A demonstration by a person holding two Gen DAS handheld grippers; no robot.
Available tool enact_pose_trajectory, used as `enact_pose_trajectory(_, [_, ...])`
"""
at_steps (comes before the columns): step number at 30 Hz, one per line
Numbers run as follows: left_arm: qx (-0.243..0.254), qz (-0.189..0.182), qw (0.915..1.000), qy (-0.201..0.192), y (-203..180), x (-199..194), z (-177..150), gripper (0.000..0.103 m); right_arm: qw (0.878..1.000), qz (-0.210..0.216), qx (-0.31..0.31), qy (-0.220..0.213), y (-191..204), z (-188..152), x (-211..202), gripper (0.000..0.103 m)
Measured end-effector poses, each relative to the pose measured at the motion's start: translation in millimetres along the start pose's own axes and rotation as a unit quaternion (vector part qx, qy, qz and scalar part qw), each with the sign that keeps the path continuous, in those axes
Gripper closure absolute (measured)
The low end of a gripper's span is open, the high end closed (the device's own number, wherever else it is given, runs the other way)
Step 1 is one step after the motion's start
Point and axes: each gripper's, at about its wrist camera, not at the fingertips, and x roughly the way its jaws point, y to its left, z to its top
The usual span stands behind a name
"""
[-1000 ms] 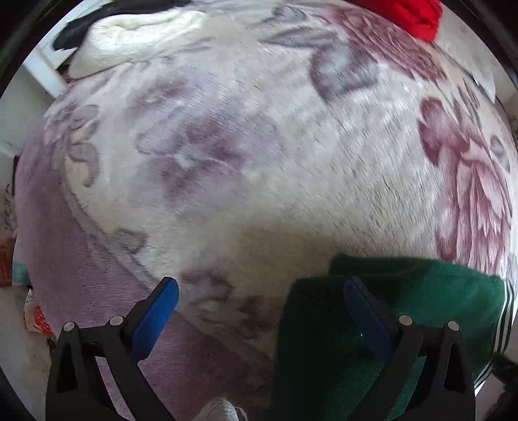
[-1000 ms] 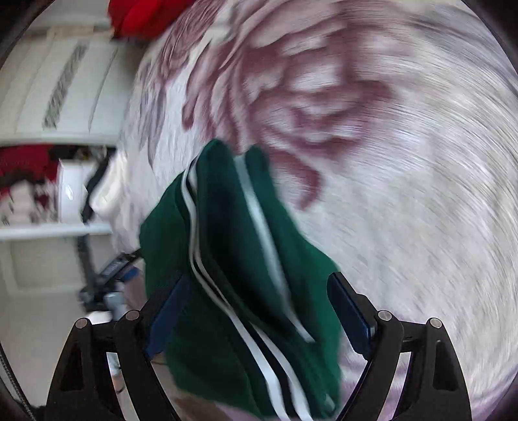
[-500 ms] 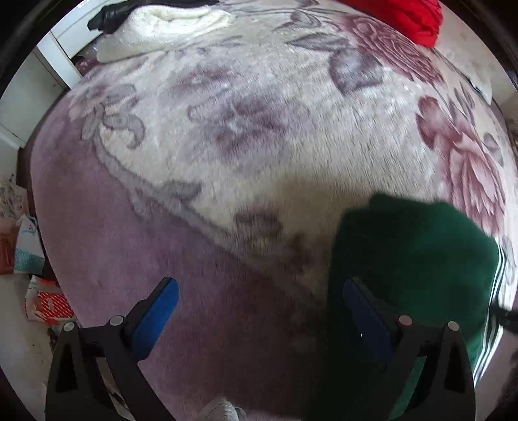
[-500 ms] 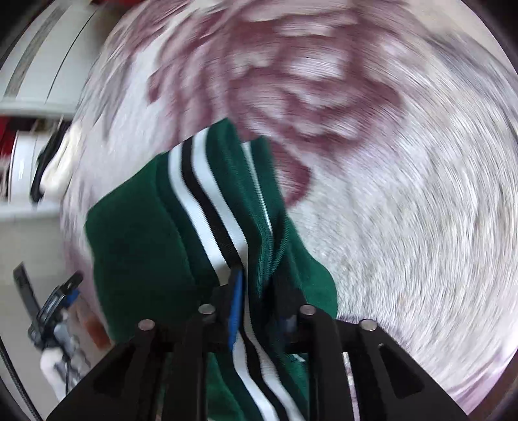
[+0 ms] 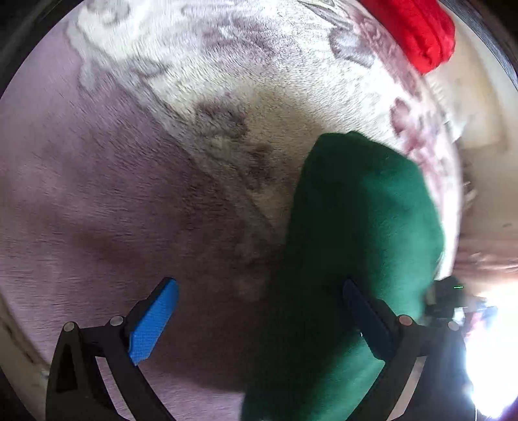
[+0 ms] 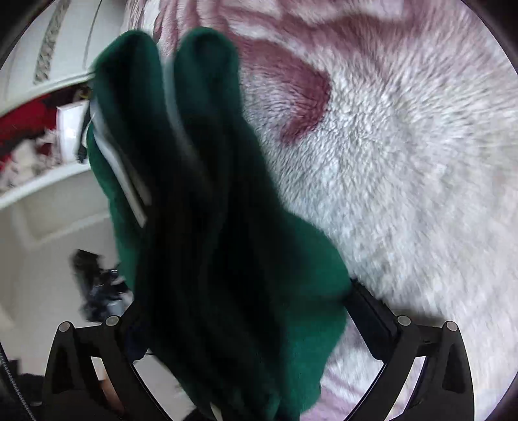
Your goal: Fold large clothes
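Green garment (image 6: 233, 246), white-striped, bunched in thick folds, lying at edge of floral blanket (image 6: 404, 162), well apart from red cloth (image 5: 417, 29).

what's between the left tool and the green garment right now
Nothing visible. The left tool is open, and the green garment already lies against its right finger, on the floral blanket.

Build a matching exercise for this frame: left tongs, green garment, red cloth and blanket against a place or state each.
Things:
1. left tongs
2. green garment
3. red cloth
4. blanket

States:
A. top right of the left wrist view
B. open, blue pads wide apart
C. bunched, with white stripes
D. plush, floral, lying under the rest

Pairs: 1-B, 2-C, 3-A, 4-D
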Motion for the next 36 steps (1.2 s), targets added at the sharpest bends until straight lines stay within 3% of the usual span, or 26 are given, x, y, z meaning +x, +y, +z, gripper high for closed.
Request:
enact_pose_trajectory(5, [0.003,-0.102,0.9942,0.036,-8.2,16.9,2.7,0.000,0.999,0.018,-0.016,0.041,0.7,13.0,0.9,0.000])
enact_pose_trajectory(8, [0.028,-0.121,0.9906,0.056,-28.1,32.2,-1.0,0.000,0.998,0.024,-0.024,0.057,14.6,25.9,12.5,0.000])
enact_pose_trajectory(13, [0.074,-0.076,0.9937,0.037,-56.8,40.8,-4.5,0.001,0.996,0.039,-0.049,0.069,37.3,37.5,33.0,0.000])
enact_pose_trajectory(16, [0.070,-0.072,0.9948,0.021,-59.6,32.8,-3.9,0.015,0.997,0.048,-0.041,0.045,42.6,38.6,29.2,0.000])
enact_pose_trajectory(19, [0.079,-0.061,0.9948,0.015,-61.1,26.2,-5.9,0.023,0.997,0.063,-0.028,0.016,43.5,30.8,19.9,0.032])
enact_pose_trajectory(23, [0.097,-0.046,0.9941,0.010,-76.0,16.7,0.9,0.026,0.997,0.074,-0.002,-0.028,55.2,20.3,5.5,0.044])
enact_pose_trajectory(30, [0.147,-0.040,0.9884,0.008,-115.2,1.8,61.8,0.027,0.991,0.112,0.025,-0.075,81.7,27.8,-22.0,0.051])
enact_pose_trajectory(36, [0.209,-0.057,0.9763,-0.005,-185.2,8.9,133.1,0.027,0.981,0.125,0.025,-0.146,109.9,95.4,-76.2,0.052])
